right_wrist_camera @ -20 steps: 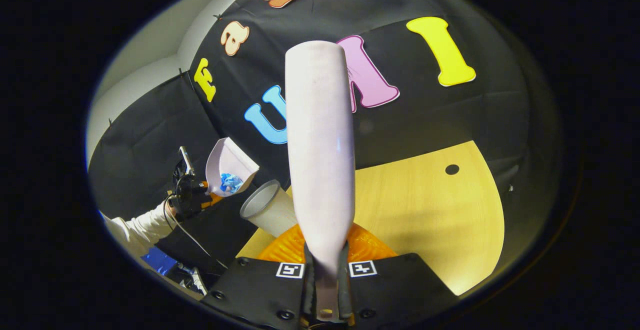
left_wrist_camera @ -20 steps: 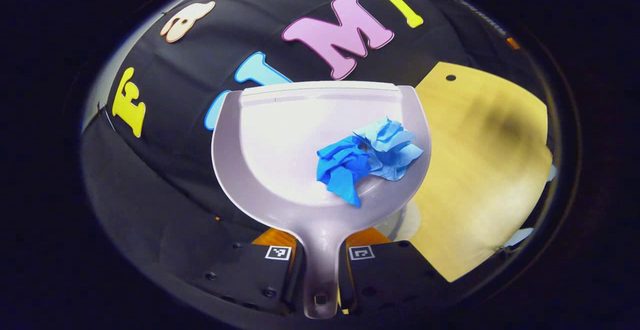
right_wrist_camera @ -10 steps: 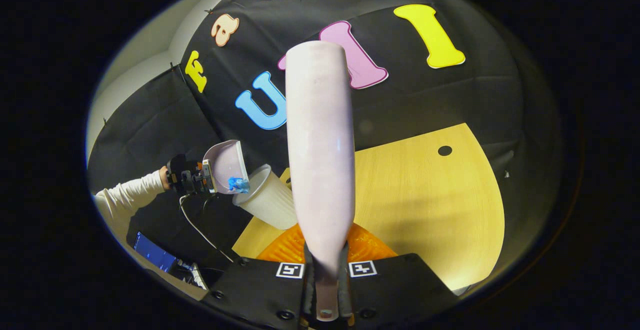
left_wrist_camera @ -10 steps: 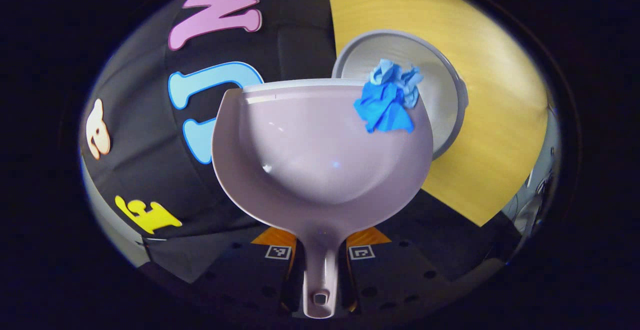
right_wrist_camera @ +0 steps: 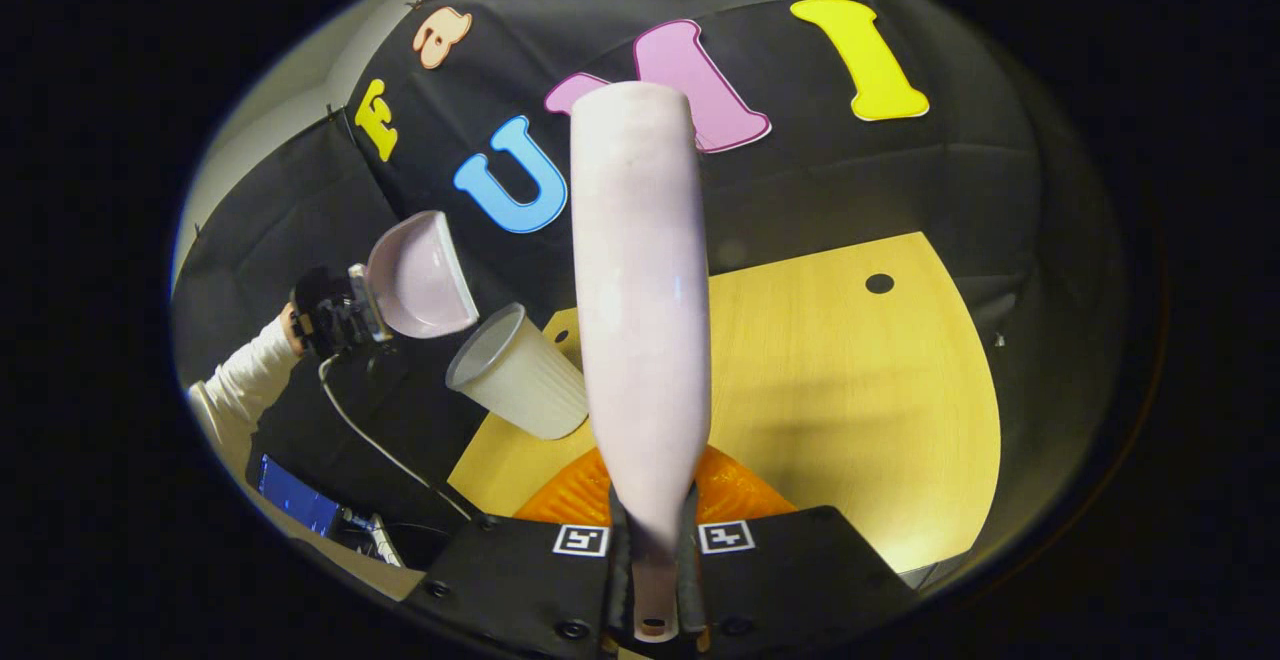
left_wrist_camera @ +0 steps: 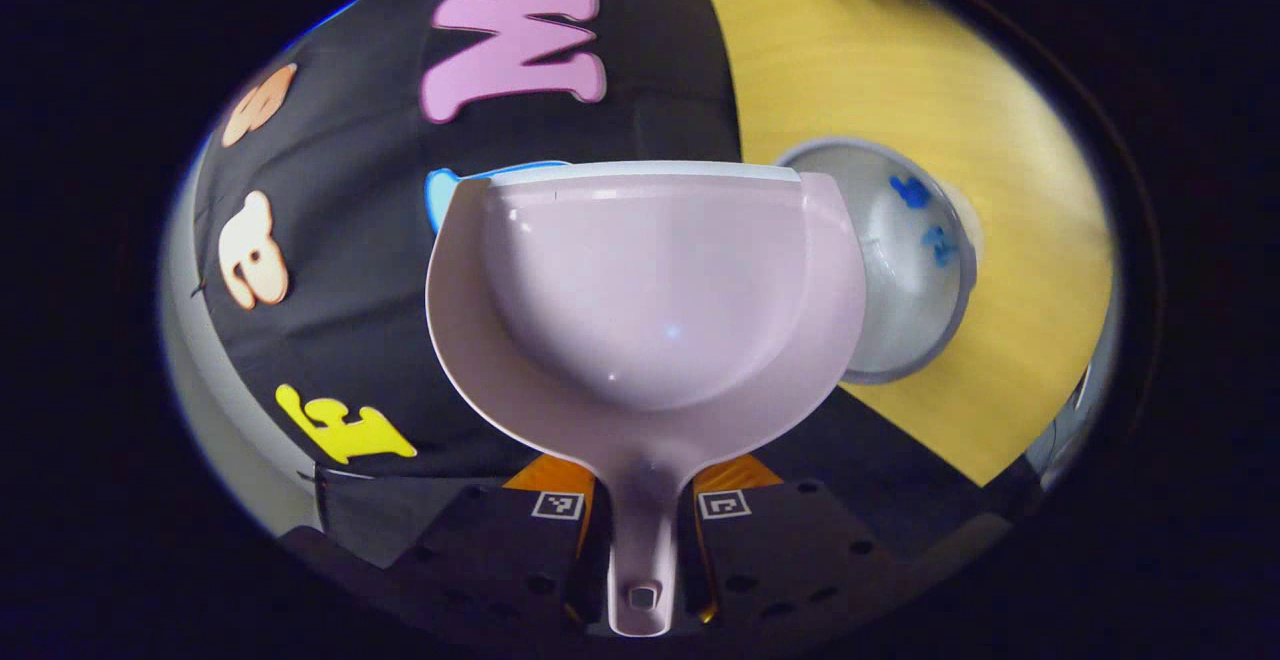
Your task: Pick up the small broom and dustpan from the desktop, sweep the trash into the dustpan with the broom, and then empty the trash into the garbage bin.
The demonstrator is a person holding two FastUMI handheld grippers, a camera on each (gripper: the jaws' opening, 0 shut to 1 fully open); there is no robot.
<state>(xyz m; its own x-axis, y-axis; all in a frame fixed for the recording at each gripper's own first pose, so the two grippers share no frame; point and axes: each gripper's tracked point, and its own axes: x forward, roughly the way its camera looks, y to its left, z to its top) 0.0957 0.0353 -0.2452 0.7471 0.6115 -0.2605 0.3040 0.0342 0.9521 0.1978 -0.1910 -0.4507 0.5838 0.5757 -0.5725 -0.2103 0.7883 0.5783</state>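
Wooden desk (right_wrist_camera: 850, 390) holds bin (right_wrist_camera: 520, 375); blue scraps (left_wrist_camera: 925, 215) inside. L gripper (left_wrist_camera: 640, 540) pinches dustpan (left_wrist_camera: 640, 290) handle above bin; R gripper (right_wrist_camera: 650, 560) pinches broom (right_wrist_camera: 640, 290) nearby.

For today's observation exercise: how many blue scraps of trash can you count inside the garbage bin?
2. In the left gripper view both lie on the inner wall of the garbage bin: one blue scrap higher up, a second scrap just below it. More may be hidden behind the dustpan.
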